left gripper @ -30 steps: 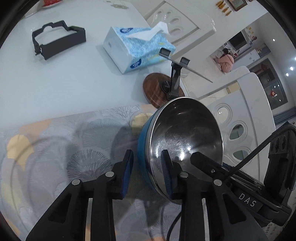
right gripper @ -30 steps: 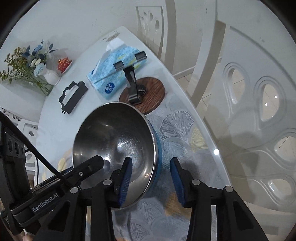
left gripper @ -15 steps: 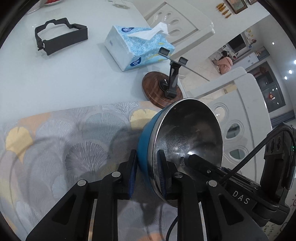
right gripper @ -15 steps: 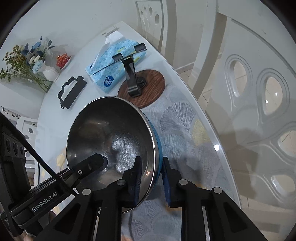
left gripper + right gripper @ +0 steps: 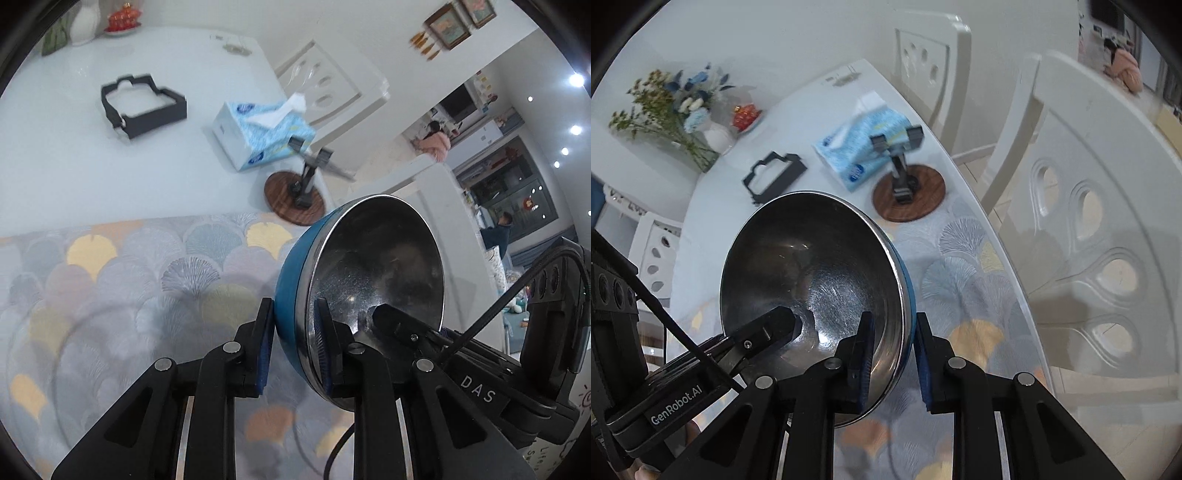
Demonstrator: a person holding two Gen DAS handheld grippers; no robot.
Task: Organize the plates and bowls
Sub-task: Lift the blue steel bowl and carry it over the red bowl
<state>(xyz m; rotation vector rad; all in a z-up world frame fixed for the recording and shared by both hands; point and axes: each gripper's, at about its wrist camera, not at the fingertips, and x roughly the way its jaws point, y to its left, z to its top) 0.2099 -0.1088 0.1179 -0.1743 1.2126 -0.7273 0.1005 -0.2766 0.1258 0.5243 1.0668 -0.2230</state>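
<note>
Bowl held at its rim by both grippers

Bowl (image 5: pixel 376 273) with a blue outside and a shiny steel inside sits between the two grippers, tilted on its edge above the patterned mat (image 5: pixel 110 295). The left gripper (image 5: pixel 293 343) is closed narrow on the near rim: one blue pad presses the blue outer wall, the other pad presses the steel inside. The right gripper (image 5: pixel 892 354) grips the rim on the opposite side in the same way, one finger inside the bowl and one outside. In each view the other gripper's black finger reaches into the bowl from the side.

Ahead of the left gripper, beyond the bowl, a black stand on a round wooden base (image 5: pixel 295 199) stands on the white surface (image 5: pixel 74 166). Just behind it lies a blue tissue box (image 5: pixel 262 136). Further ahead and to the left is a black frame-shaped holder (image 5: pixel 144 107). From the right gripper, a vase of flowers (image 5: pixel 683 110) stands far ahead at the left, near a small red thing whose kind I cannot tell. White chairs (image 5: pixel 1089 221) stand to the right of the surface.
</note>
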